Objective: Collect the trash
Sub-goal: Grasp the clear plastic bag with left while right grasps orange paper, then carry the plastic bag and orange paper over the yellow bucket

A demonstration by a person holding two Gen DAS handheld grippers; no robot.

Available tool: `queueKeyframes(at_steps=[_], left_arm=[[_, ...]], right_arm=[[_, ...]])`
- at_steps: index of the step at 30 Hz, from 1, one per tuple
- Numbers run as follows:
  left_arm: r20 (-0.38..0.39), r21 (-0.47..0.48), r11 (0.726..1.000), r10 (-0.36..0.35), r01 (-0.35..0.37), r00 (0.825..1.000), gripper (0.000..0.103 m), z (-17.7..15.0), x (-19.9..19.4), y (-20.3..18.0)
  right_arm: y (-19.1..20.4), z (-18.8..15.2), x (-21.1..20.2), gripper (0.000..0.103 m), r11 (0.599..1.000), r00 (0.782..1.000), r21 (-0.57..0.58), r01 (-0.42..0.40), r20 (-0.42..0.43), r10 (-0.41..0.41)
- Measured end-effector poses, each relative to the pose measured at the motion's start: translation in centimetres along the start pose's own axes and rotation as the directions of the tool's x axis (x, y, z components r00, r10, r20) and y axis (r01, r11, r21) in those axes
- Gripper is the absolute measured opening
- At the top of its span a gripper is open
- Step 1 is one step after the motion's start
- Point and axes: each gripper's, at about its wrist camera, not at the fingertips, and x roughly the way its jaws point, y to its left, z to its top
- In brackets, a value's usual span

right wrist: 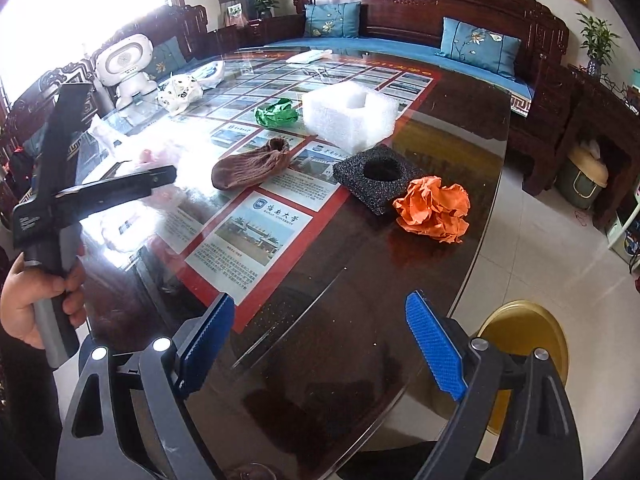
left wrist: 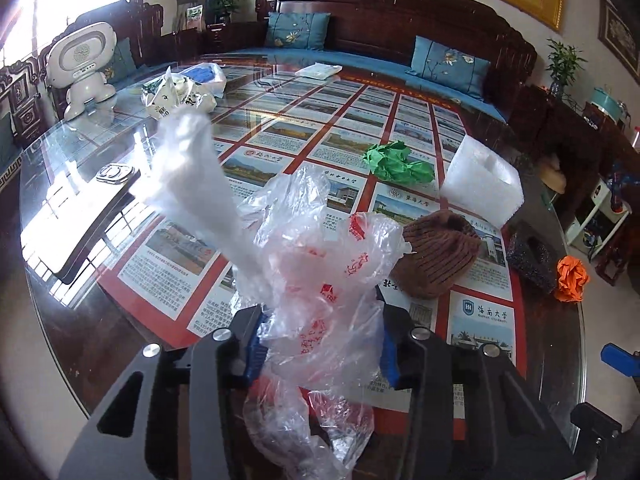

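Both cameras ride low behind their own gripper fingers, tilted down across the bench (left wrist: 80, 184) toward the sofa (left wrist: 400, 20) at 12 o'clock. The left view sits close over a plastic bag (left wrist: 320, 280). The right view stands farther toward 3 o'clock, near the bench edge. Both share the green paper (left wrist: 396, 162), white foam (right wrist: 348, 114) and orange paper (right wrist: 434, 210).

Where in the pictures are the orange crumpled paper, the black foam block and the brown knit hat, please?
orange crumpled paper (right wrist: 434, 210): right wrist view, middle of the crumpled ball.
black foam block (right wrist: 360, 186): right wrist view, top face left of its round hole.
brown knit hat (left wrist: 438, 254): left wrist view, ribbed middle.
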Motion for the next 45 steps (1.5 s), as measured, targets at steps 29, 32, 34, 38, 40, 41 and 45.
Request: queueKeyframes(at_steps=[29,32,34,38,40,41,45], left_arm=[[0.057,0.088,0.976,-0.206,0.201,0.977,0.043,-0.9,-4.9,-6.2],[0.055,0.095,0.975,-0.207,0.201,0.977,0.043,-0.7,-4.7,-6.4],[0.054,0.097,0.975,-0.206,0.200,0.977,0.043,-0.6,-4.7,-6.4],[0.056,0.111,0.974,-0.207,0.199,0.977,0.043,-0.7,-5.0,-6.8],[0.058,0.119,0.972,-0.210,0.202,0.976,0.043,-0.8,-5.3,-7.2],[0.057,0.124,0.971,-0.214,0.206,0.975,0.043,-0.8,-5.5,-7.5],[0.044,0.157,0.960,-0.241,0.232,0.970,0.043,-1.2,-6.2,-9.0]], right_arm=[[-10.0,5.9,6.3,0.077,0.989,0.995,0.115,0.094,-0.029,-0.091],[-10.3,6.1,7.4,0.073,0.991,0.997,0.115,0.073,-0.036,-0.070],[-10.3,6.1,7.6,0.050,0.992,0.998,0.112,0.054,-0.027,-0.051],[-9.7,5.6,7.0,0.044,0.992,0.997,0.098,0.078,-0.020,-0.077],[-9.8,5.3,6.5,0.043,0.993,0.998,0.101,0.060,-0.009,-0.060],[-9.8,5.3,6.2,0.042,0.993,0.998,0.101,0.063,-0.002,-0.063],[-10.1,4.0,3.8,0.041,0.992,0.999,0.127,0.023,0.035,-0.027]])
